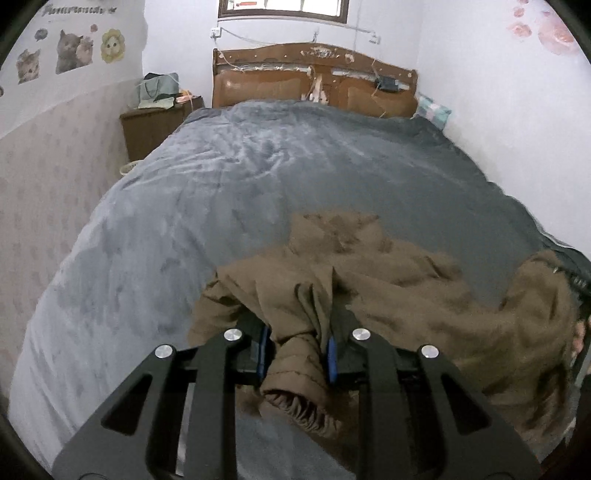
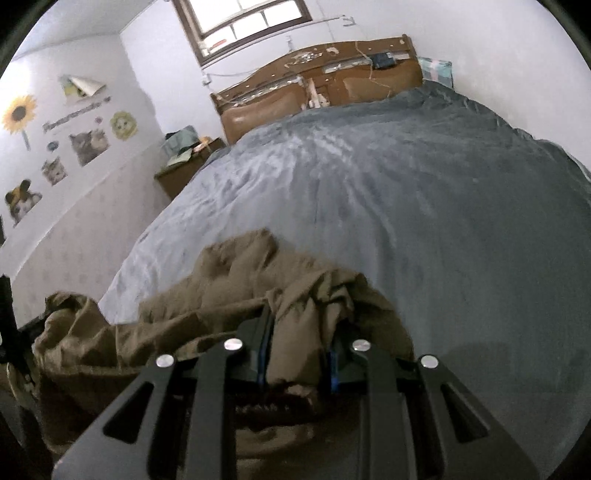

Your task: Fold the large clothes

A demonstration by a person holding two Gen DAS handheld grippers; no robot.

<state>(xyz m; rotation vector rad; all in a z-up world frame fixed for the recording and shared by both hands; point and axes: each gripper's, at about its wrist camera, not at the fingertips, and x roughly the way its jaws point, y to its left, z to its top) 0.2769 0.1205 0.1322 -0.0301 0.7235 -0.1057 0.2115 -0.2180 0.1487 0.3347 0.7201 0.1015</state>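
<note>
over grey bed (image 1: 258, 192) | both grippers clamp brown coat (image 1: 388, 280) | wall lettering unreadable

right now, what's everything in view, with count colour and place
coat: one, brown, bunched at the near end of the bed, a cuffed end in each gripper
blanket: one, grey, covering the bed
headboard: one, brown wood, worn, at the far wall
nightstand: one, brown, left of the bed, bag and clutter on top
pillow: one, pale checked, far right corner
window: one, dark frame, above the headboard
wall stickers: several, cats and sunflowers, left wall
left gripper: black, blue pads, shut on coat
right gripper: black, blue pads, shut on coat
</note>
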